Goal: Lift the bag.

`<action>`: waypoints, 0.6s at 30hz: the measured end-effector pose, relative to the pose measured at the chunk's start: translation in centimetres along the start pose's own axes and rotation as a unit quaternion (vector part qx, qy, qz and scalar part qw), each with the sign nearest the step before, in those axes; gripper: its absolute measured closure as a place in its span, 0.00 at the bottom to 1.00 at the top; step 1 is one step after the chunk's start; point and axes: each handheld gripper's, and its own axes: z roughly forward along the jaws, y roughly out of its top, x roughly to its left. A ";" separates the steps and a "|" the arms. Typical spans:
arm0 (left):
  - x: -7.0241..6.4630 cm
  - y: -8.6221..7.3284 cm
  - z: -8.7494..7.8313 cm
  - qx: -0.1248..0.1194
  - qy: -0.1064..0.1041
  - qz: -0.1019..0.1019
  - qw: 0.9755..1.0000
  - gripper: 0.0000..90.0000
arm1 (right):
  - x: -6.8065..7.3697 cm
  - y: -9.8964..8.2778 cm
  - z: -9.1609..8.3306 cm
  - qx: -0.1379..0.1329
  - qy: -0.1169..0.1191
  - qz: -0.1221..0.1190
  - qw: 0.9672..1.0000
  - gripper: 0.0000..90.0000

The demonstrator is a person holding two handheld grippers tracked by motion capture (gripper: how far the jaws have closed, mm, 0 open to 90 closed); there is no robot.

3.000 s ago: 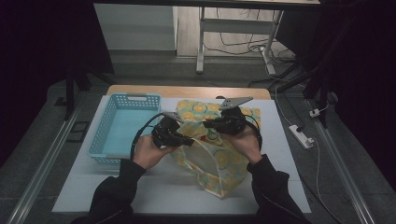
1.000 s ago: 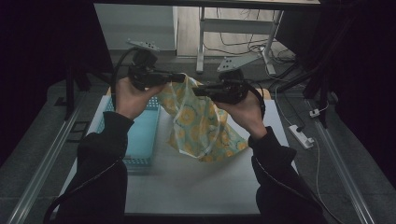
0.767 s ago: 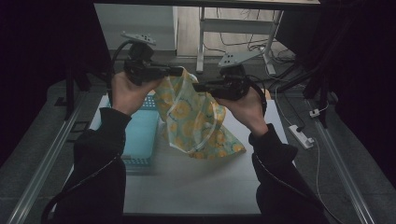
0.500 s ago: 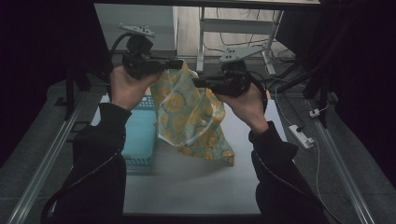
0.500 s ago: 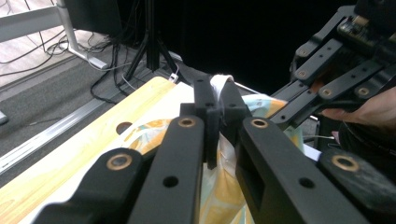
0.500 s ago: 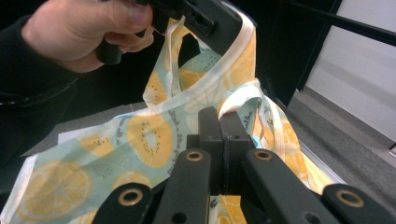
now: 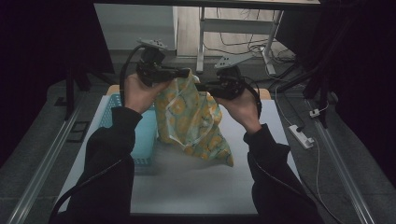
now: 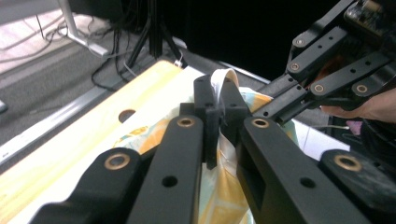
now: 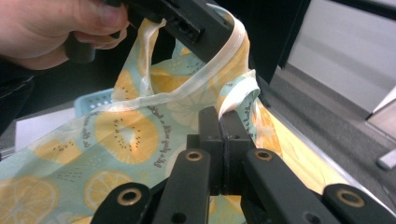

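The lemon-print cloth (image 7: 194, 119) hangs mid-frame in the high view above the white table (image 7: 187, 186), its top edge pinched at either side by the left gripper (image 7: 186, 73) and the right gripper (image 7: 200, 87), both clamped tight on it, with the blue basket (image 7: 142, 140) beyond at left.

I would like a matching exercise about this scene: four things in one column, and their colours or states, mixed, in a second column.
Things:
1. bag
2. basket
3. left gripper
4. table

States:
a. light blue, standing on the table
b. white top, wooden far edge
c. shut on the bag's rim
d. lemon print, hanging in the air

Pairs: 1-d, 2-a, 3-c, 4-b
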 end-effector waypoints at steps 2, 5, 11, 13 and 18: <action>0.4 -0.5 0.9 0.009 0.001 -0.005 1.000 0.98 | -0.4 -0.7 0.6 0.008 -0.008 0.004 1.000 1.00; 1.0 -1.1 2.2 0.021 0.001 -0.013 1.000 0.98 | -0.9 -1.6 1.5 0.014 -0.007 0.016 1.000 1.00; 2.0 -2.3 4.0 0.037 0.010 -0.023 0.999 0.96 | -1.8 -3.2 3.1 0.033 -0.009 0.035 0.999 0.99; 2.5 -2.9 4.5 0.042 0.013 -0.032 0.999 0.96 | -2.0 -3.6 3.5 0.039 -0.009 0.040 0.998 0.99; 3.3 -3.9 5.4 0.050 0.013 -0.043 0.998 0.92 | -2.2 -4.6 4.4 0.052 -0.007 0.047 0.998 0.97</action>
